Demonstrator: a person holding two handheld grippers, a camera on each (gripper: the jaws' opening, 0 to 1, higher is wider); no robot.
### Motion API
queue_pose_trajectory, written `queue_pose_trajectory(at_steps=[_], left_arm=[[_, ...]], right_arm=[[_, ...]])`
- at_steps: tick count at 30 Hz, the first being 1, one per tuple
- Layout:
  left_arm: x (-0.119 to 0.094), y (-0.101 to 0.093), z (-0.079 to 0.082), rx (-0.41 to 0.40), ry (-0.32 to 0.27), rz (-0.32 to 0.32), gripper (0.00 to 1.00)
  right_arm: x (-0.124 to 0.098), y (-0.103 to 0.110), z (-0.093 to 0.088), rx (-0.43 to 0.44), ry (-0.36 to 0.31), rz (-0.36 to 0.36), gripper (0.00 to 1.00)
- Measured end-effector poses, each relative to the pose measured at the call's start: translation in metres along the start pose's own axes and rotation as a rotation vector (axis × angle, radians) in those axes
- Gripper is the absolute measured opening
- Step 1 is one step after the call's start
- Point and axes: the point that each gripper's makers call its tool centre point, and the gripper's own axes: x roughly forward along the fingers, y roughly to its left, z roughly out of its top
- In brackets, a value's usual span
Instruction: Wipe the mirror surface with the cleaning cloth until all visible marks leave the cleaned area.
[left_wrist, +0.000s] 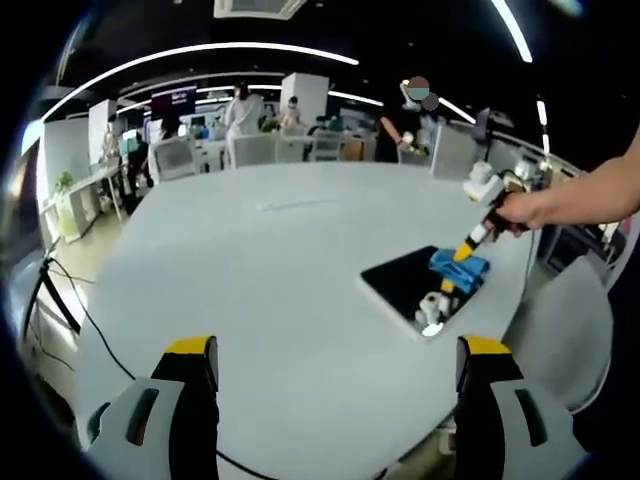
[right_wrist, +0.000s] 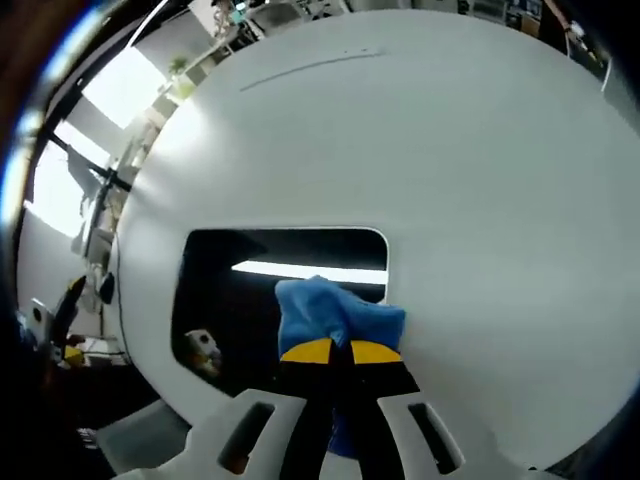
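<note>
In the left gripper view, the left gripper (left_wrist: 335, 365) hangs above the near part of a white table (left_wrist: 270, 260), jaws spread wide with nothing between them. The mirror (left_wrist: 415, 283) lies flat well off to the right, near the table's right edge, apart from this gripper. A hand (left_wrist: 535, 208) reaches in from the right holding the right gripper (left_wrist: 452, 283), whose tip presses a blue cloth (left_wrist: 462, 268) onto the mirror's far right part. People stand among desks far behind the table.

In the right gripper view, the right gripper (right_wrist: 332, 352) has its jaws closed tight on the cloth (right_wrist: 335, 312), which bunches just past the yellow tips. The cloth rests on the mirror (right_wrist: 240, 290), toward its right side; dark glass spreads left and far of the tips, reflecting a bright strip. The table (right_wrist: 450, 150) surrounds the mirror.
</note>
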Motion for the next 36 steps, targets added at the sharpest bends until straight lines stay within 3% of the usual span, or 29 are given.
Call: queue_pose_trajectory(at_steps=[14,16,18,23,36], left_arm=[[-0.002,-0.003,0.004,-0.001,-0.026,0.005,1.0],[-0.001,-0.003,0.004,-0.005,-0.025,0.002,1.0],[-0.002,-0.004,0.003,-0.005,-0.024,0.002,1.0],[-0.001,-0.004,-0.002,-0.004,-0.01,0.002,1.0],[0.0,-0.007,0.004,0.025,-0.027,-0.004,1.0]], right_arm=[[-0.002,-0.005,-0.002,0.007,-0.001,-0.018,0.0],[-0.005,-0.013,0.001,-0.012,-0.028,-0.07,0.0],[-0.004,-0.009,-0.002,0.013,-0.015,-0.036,0.0],[-0.005,-0.01,-0.001,-0.002,-0.009,-0.041,0.0],[-0.006,-0.009,-0.006,0.005,-0.022,-0.032,0.0]])
